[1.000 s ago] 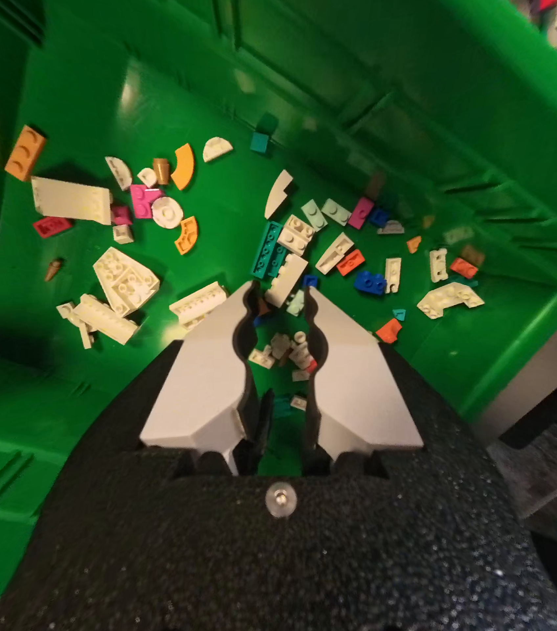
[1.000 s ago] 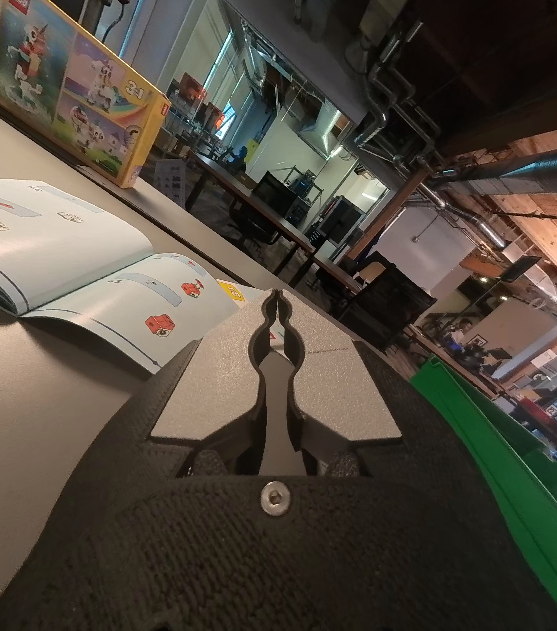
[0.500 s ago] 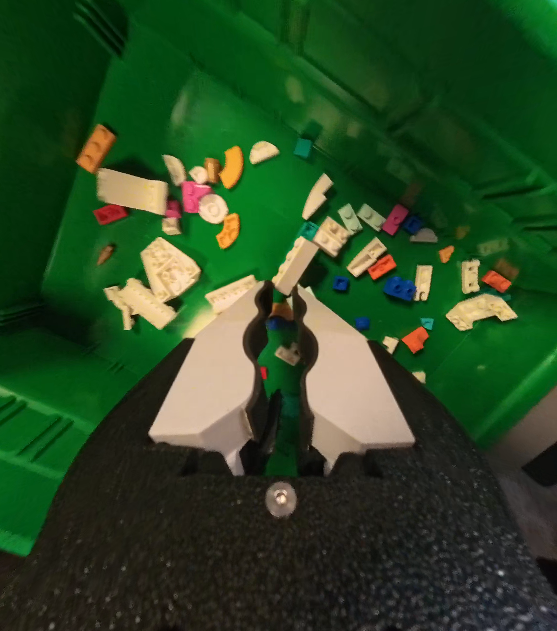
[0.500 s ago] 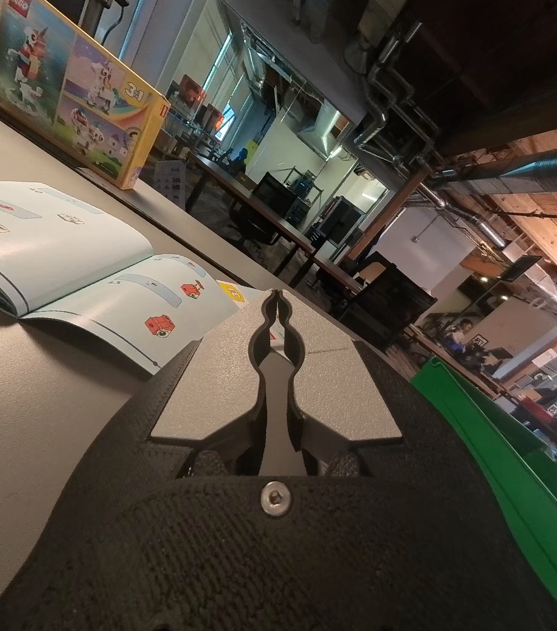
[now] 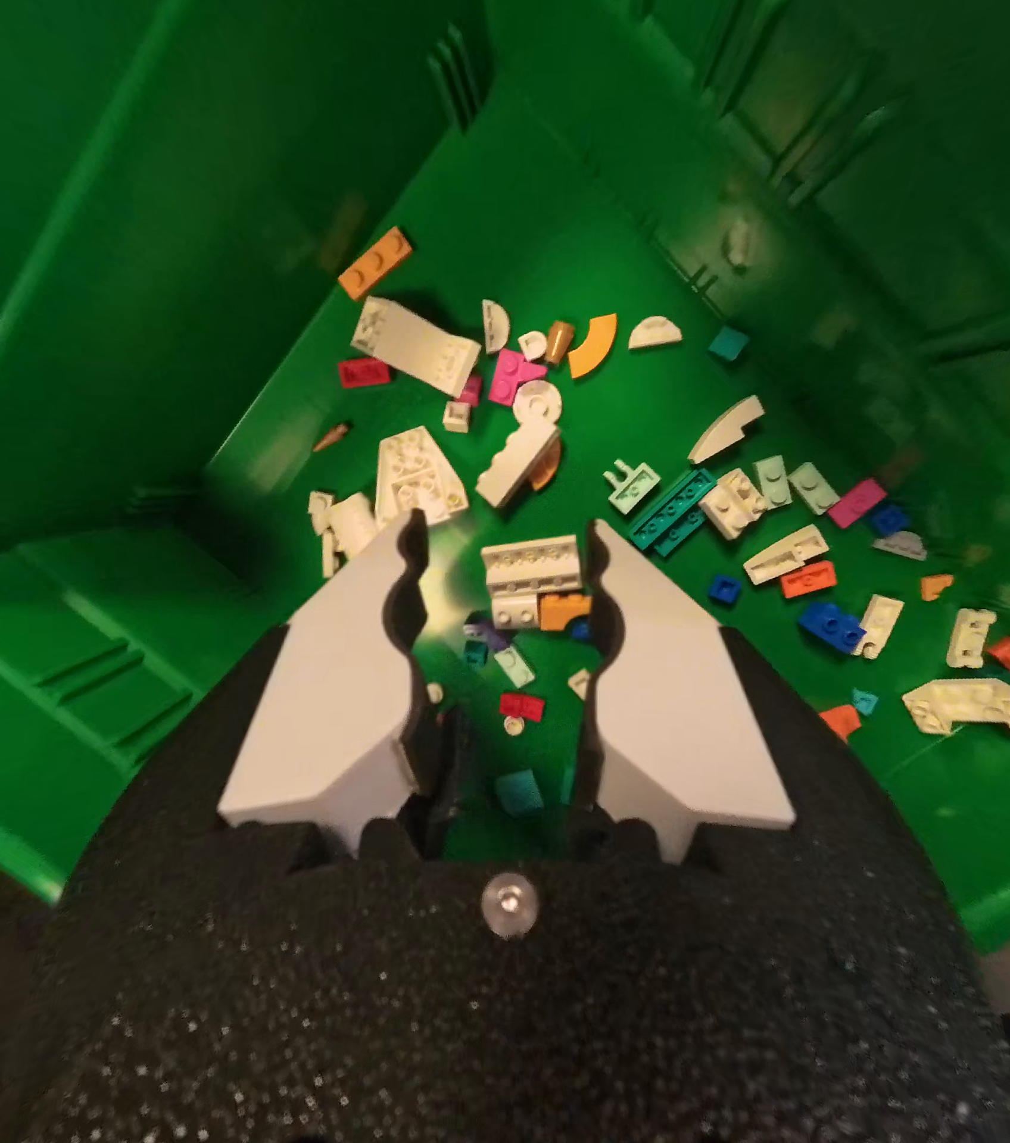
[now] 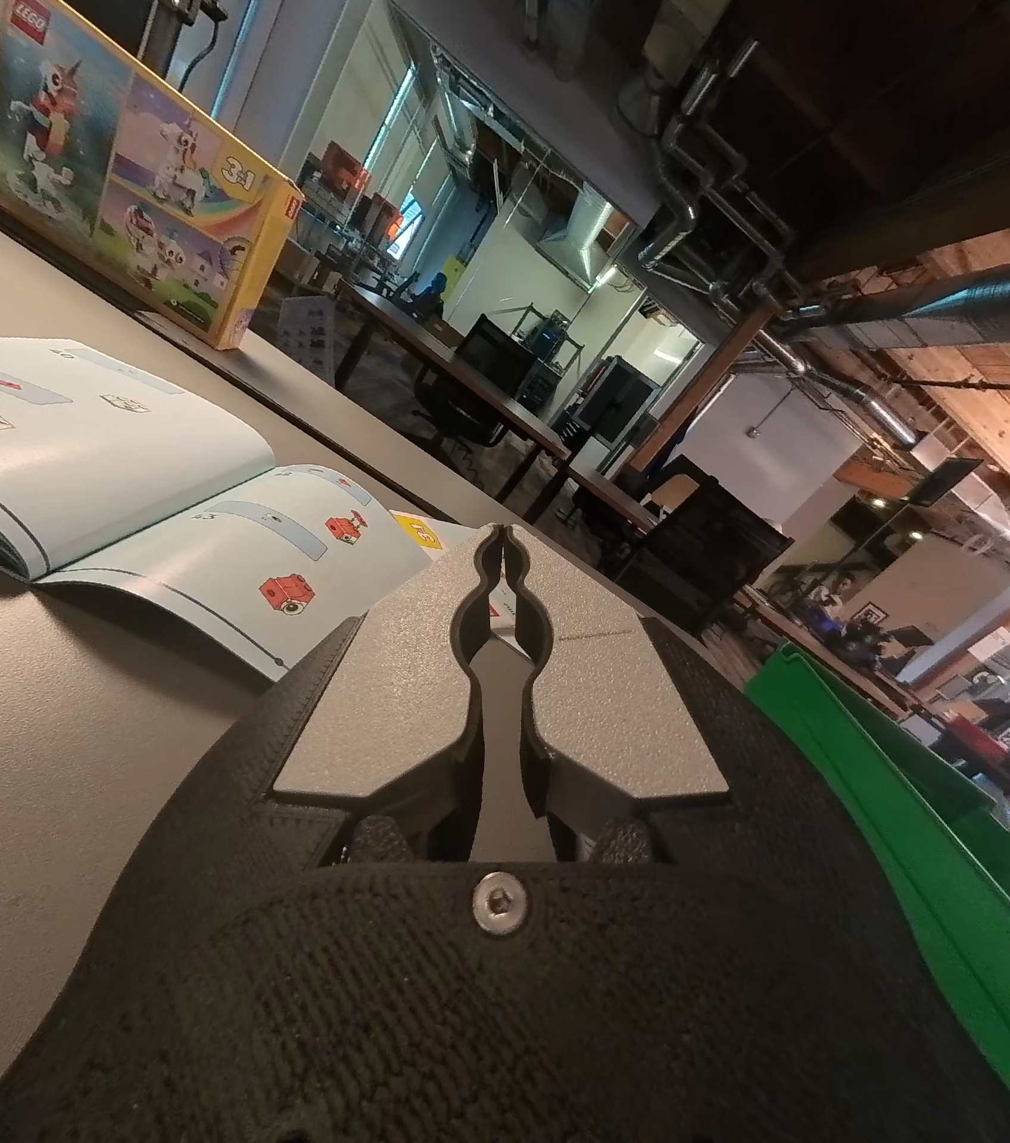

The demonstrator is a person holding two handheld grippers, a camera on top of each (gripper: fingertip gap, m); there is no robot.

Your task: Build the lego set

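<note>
Left wrist view, and we're looking down into the green bin (image 5: 137,297), loose lego pieces (image 5: 669,513) scattered all over its floor. The left gripper (image 5: 505,532) hangs above them with its jaws spread wide and nothing between them. Framed in that gap on the bin floor lies a white brick (image 5: 530,566), an orange piece (image 5: 561,609) right beside it. Further back, a white slanted brick (image 5: 518,467) sits tilted over an orange curved piece.

Over on the right wrist view, the right gripper (image 6: 504,537) lies low on the grey table (image 6: 57,773), fingertips pressed together and empty. An open instruction booklet (image 6: 119,488) lies just ahead, the set's box (image 6: 119,192) stands behind, and the bin's rim (image 6: 861,736) shows to the right.
</note>
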